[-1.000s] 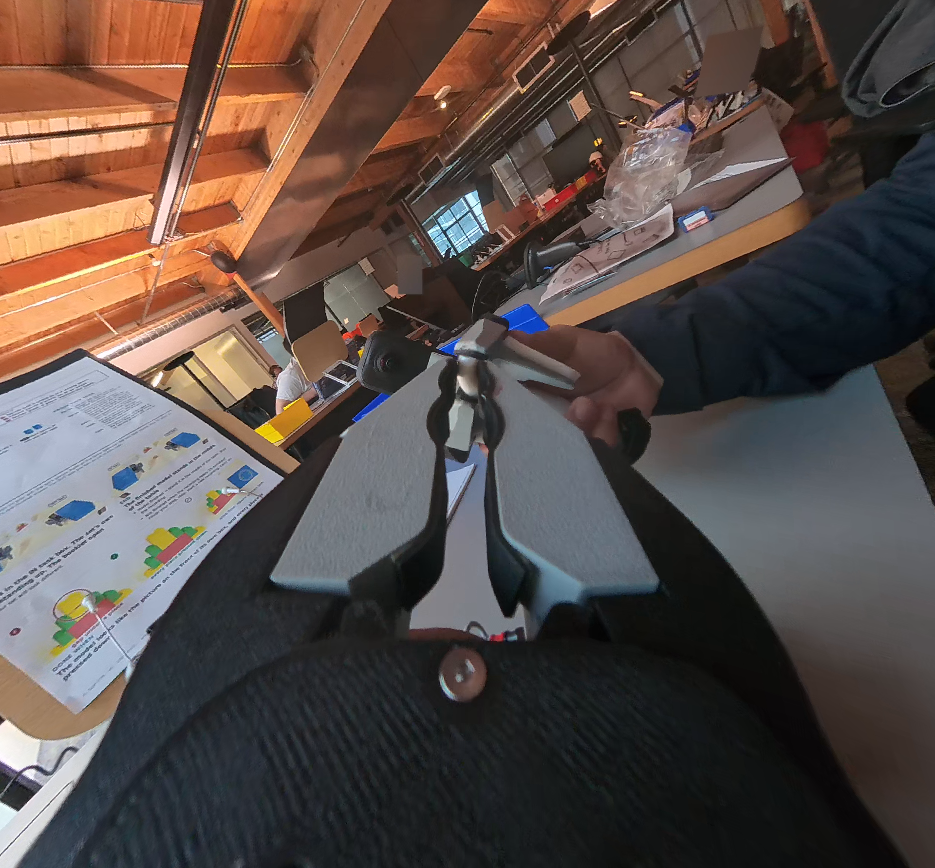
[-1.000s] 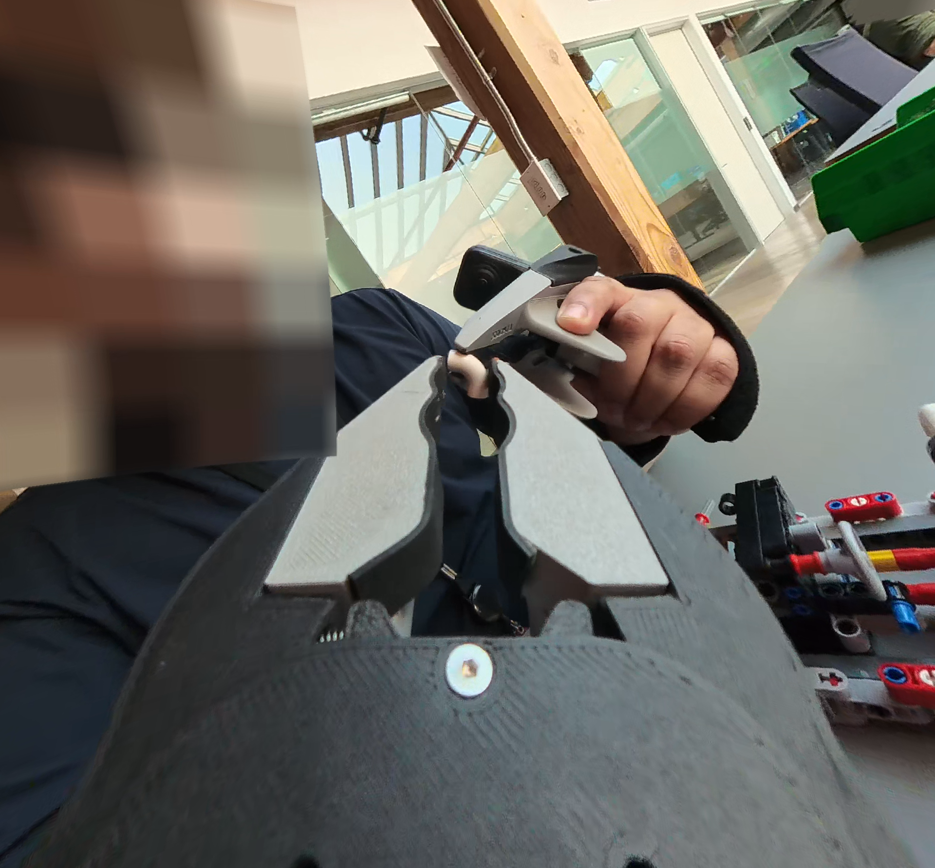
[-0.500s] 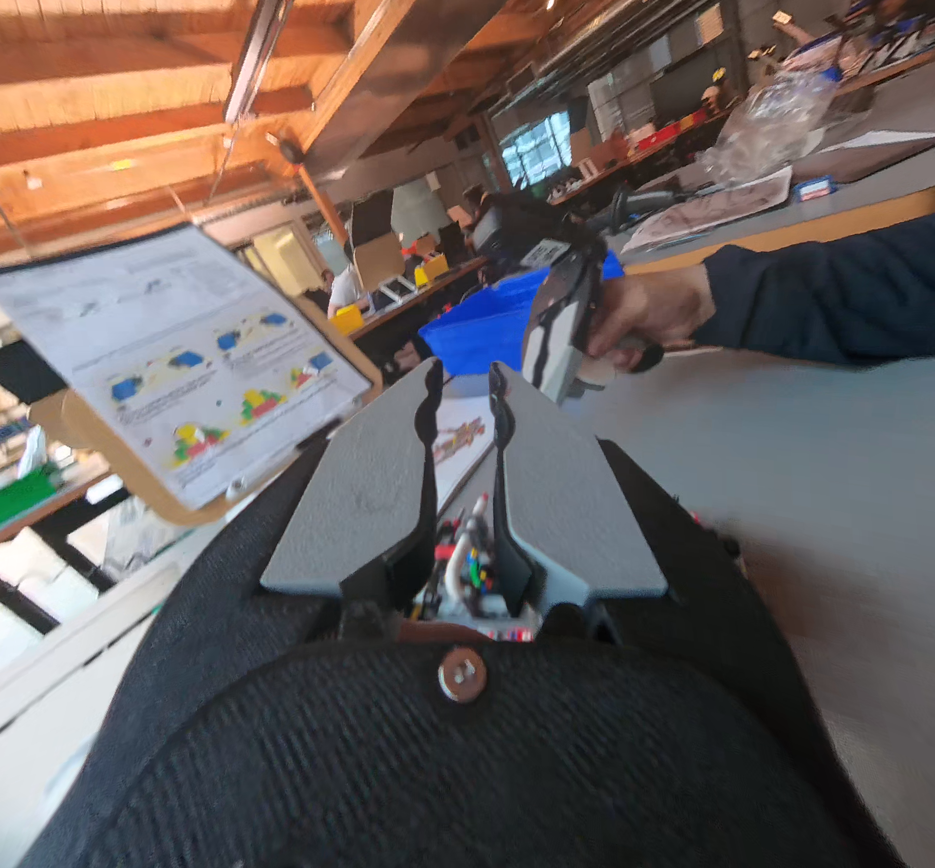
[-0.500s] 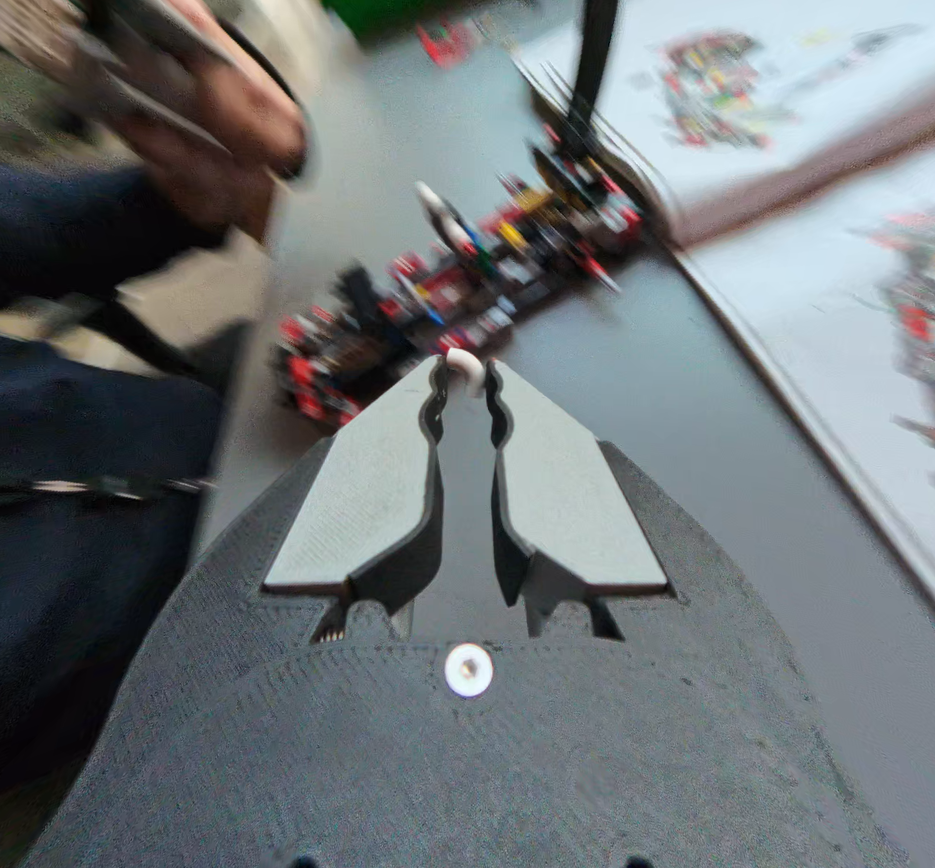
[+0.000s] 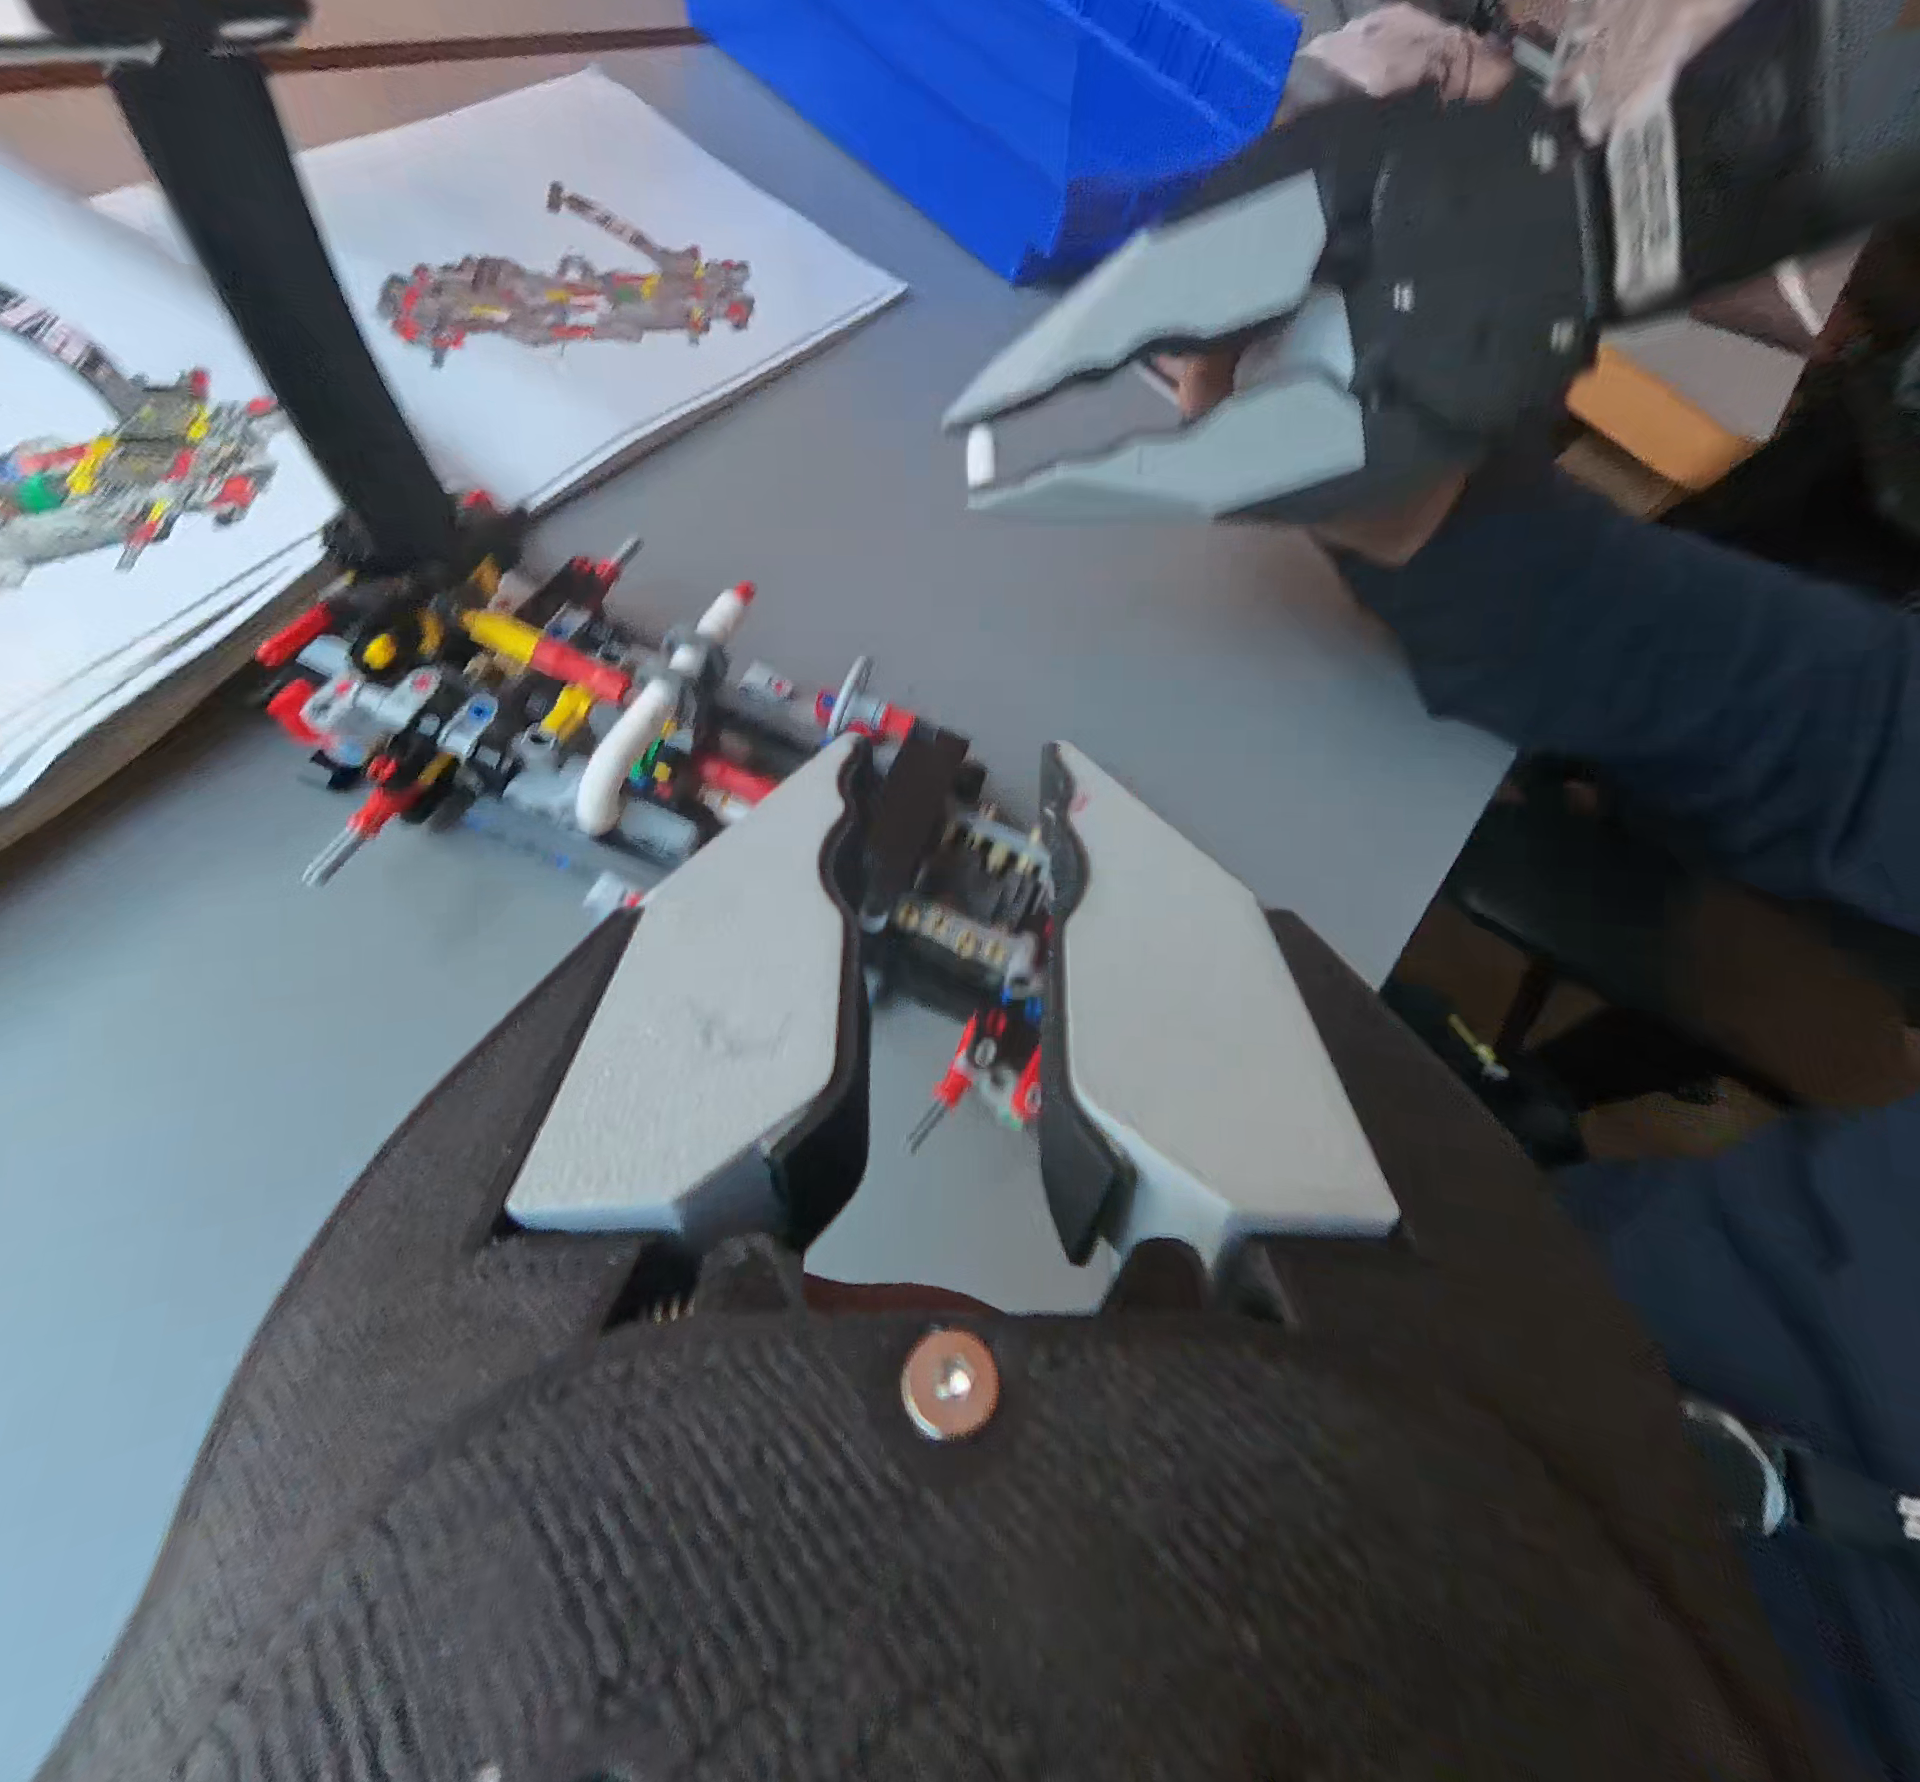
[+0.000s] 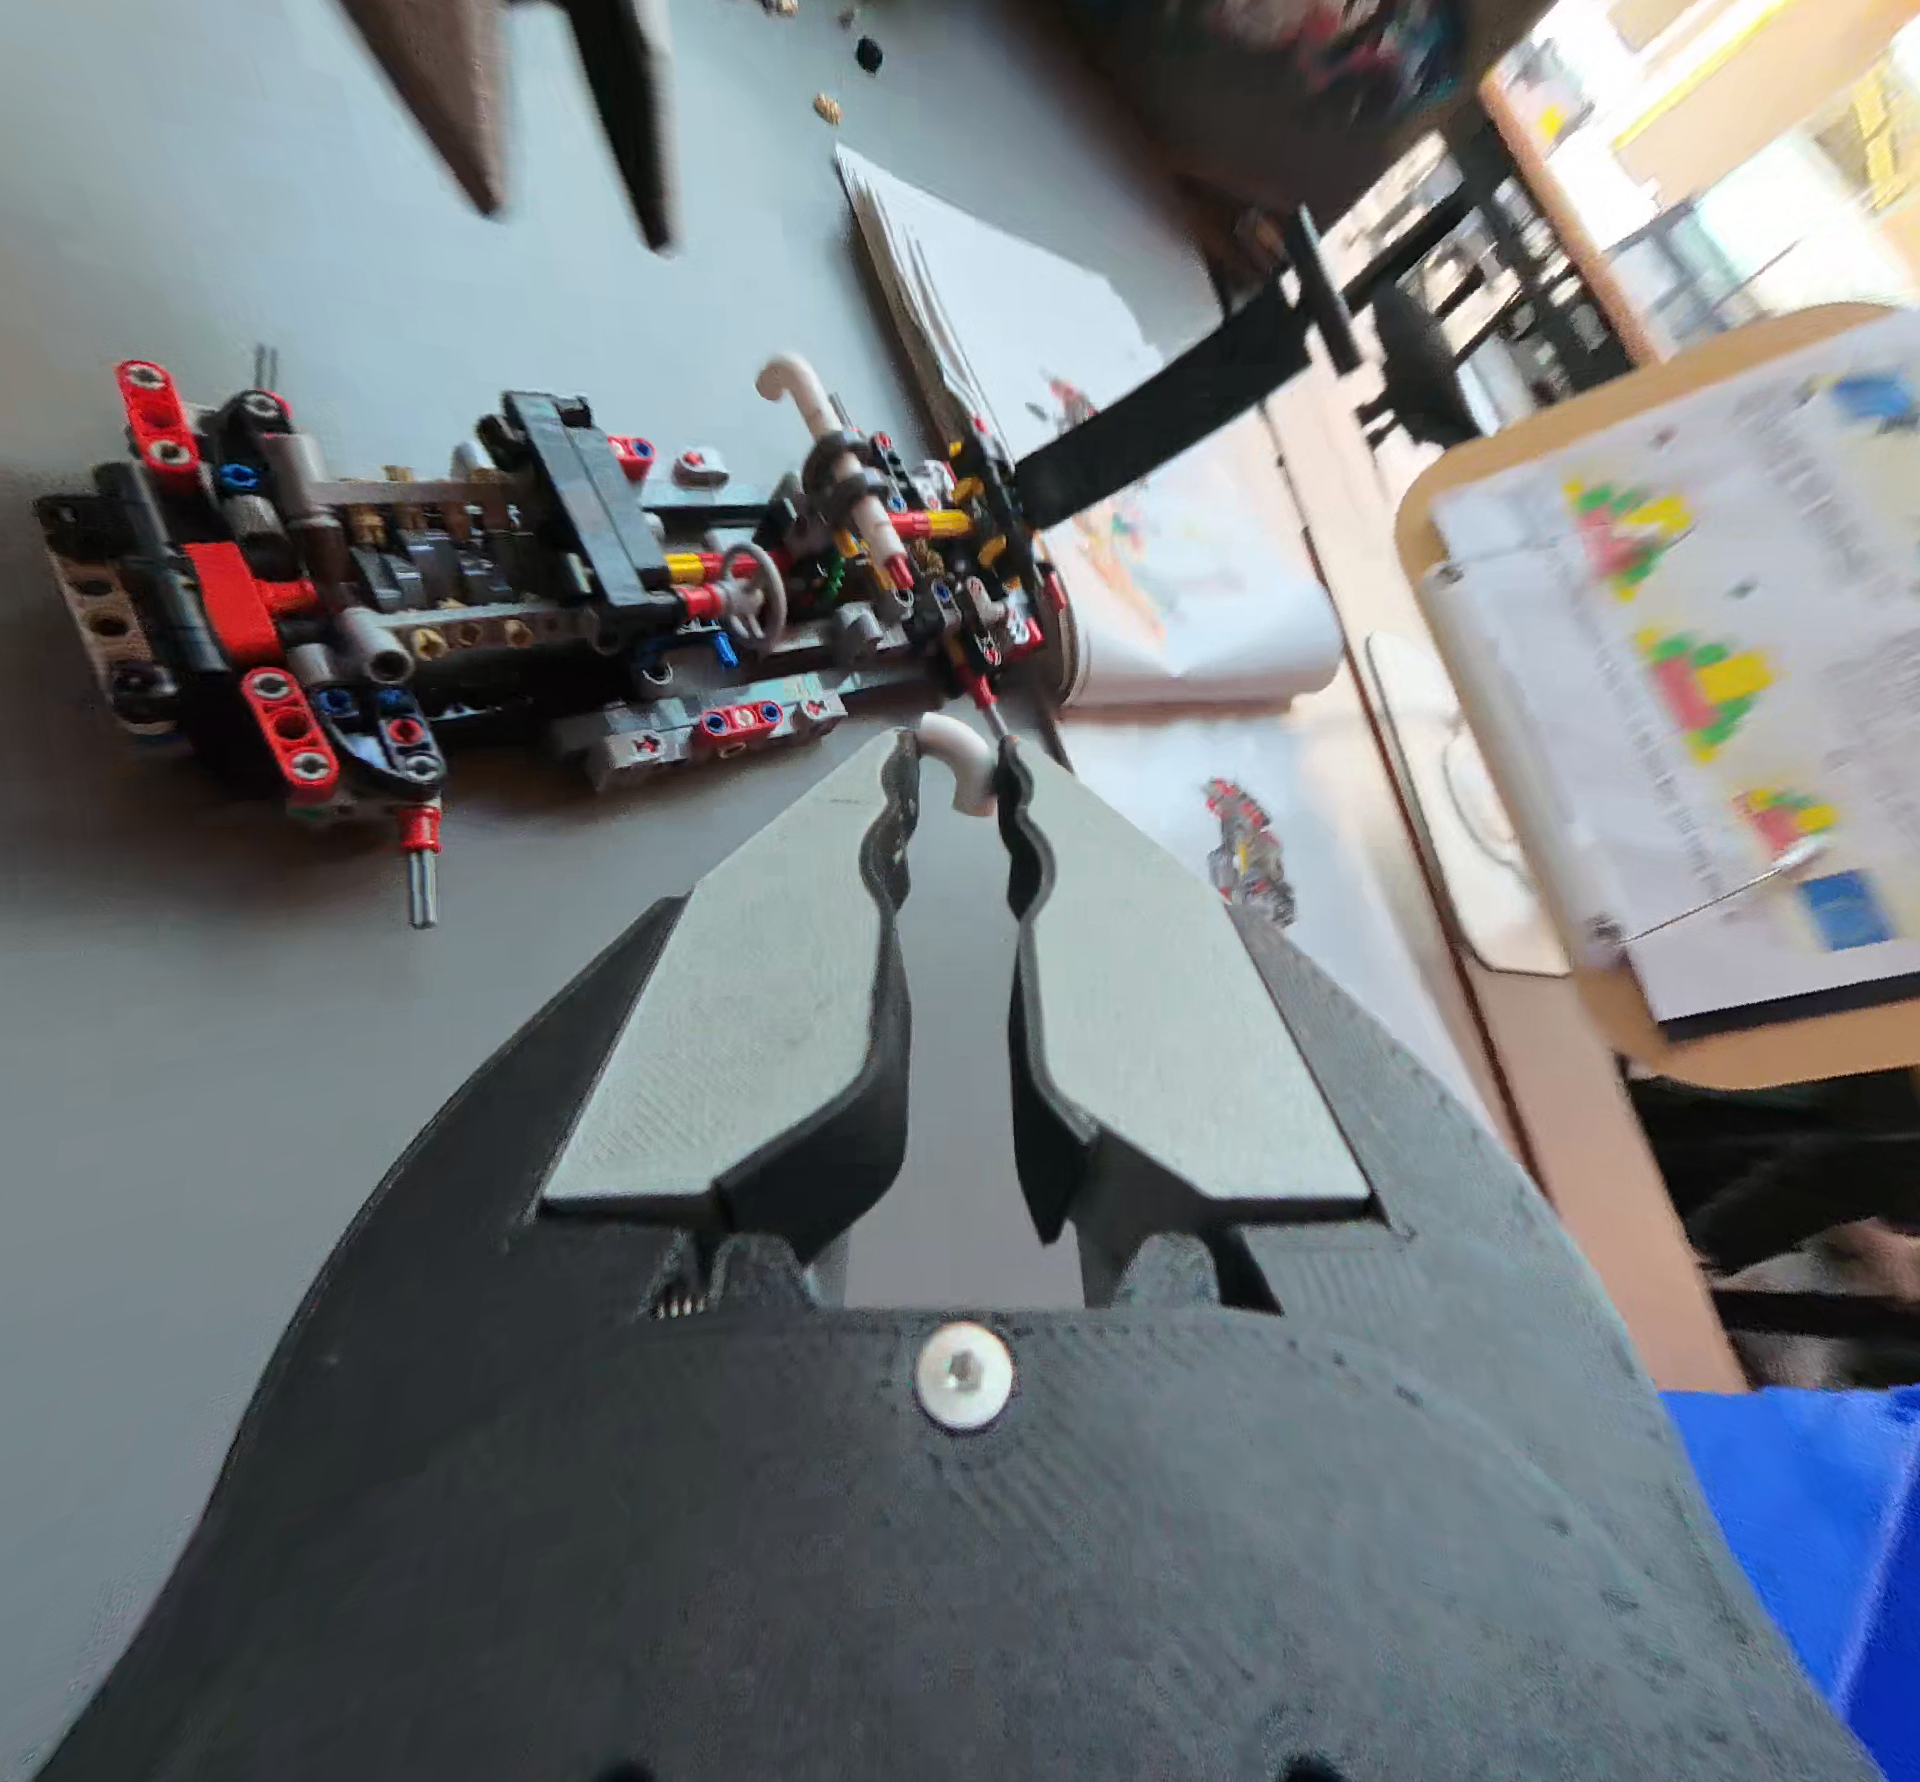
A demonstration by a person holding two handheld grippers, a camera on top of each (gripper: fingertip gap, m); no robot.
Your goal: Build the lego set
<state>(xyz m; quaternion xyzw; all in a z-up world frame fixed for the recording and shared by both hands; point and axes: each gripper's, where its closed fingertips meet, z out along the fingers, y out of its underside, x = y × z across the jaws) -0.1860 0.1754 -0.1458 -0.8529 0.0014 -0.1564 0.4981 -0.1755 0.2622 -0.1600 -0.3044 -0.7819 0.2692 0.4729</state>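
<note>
Workshop (parts bin [image 5: 977, 59], worktables [image 5: 1143, 610])

Daylit interior, evenly bright; strong glare from windows [image 6: 1766, 70] at upper right washes out the open booklet [image 6: 1195, 631]; soft shadow beneath the brick model [image 6: 499, 579] on the grey table [image 5: 1091, 589]; motion blur throughout, perhaps heaviest at the frame edges; wide-angle distortion bends the margins.

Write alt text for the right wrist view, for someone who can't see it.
The right tool grips a small white curved piece at its fingertips, just above a grey table. Beyond it lies a long brick-built model in black, grey and red, beside open instruction booklets.
</note>
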